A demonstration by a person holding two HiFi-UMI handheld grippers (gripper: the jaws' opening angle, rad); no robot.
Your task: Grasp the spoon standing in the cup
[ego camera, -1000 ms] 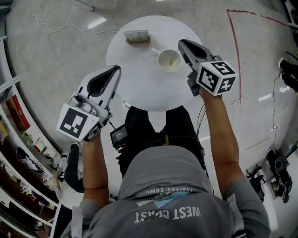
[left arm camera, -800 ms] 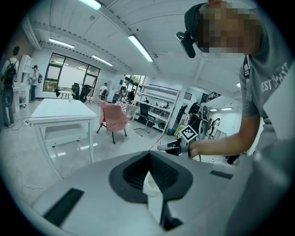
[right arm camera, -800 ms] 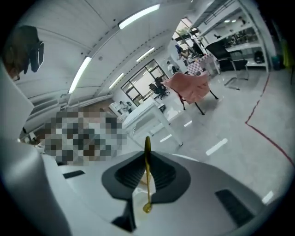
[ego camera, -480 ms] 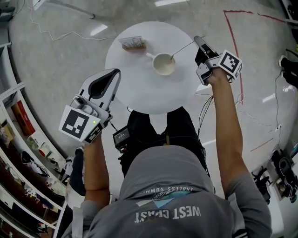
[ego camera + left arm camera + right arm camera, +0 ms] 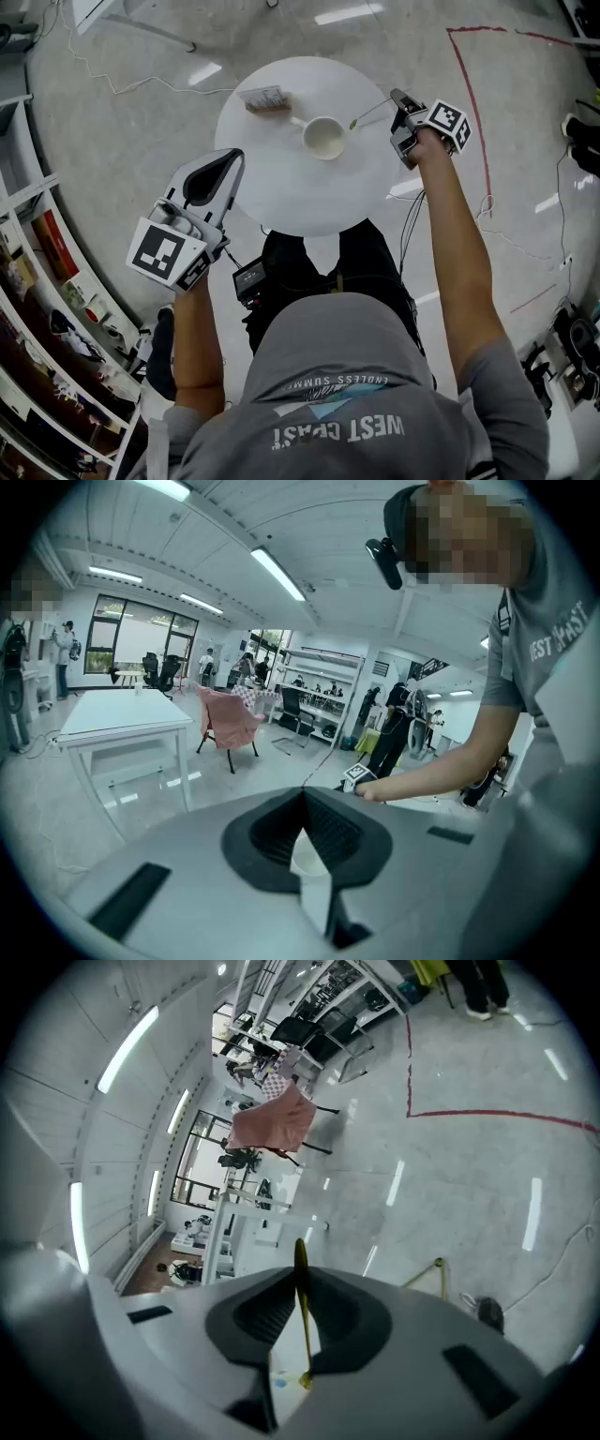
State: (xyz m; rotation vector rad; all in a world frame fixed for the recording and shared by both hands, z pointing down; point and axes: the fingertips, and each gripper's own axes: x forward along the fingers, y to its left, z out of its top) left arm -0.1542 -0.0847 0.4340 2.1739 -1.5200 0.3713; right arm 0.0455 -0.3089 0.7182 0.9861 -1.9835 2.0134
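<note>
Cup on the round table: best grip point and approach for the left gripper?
Probably pinch the rim wall of the cup on its near-left side, coming down from above: it stands upright with its mouth open, and its handle points away toward the box.

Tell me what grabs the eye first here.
The right tongs pinch a thin golden spoon over the round white table's right edge, jaws having just eased open slightly with it between them. The white cup sits mid-table; the left tongs hover shut at the table's left edge.
</note>
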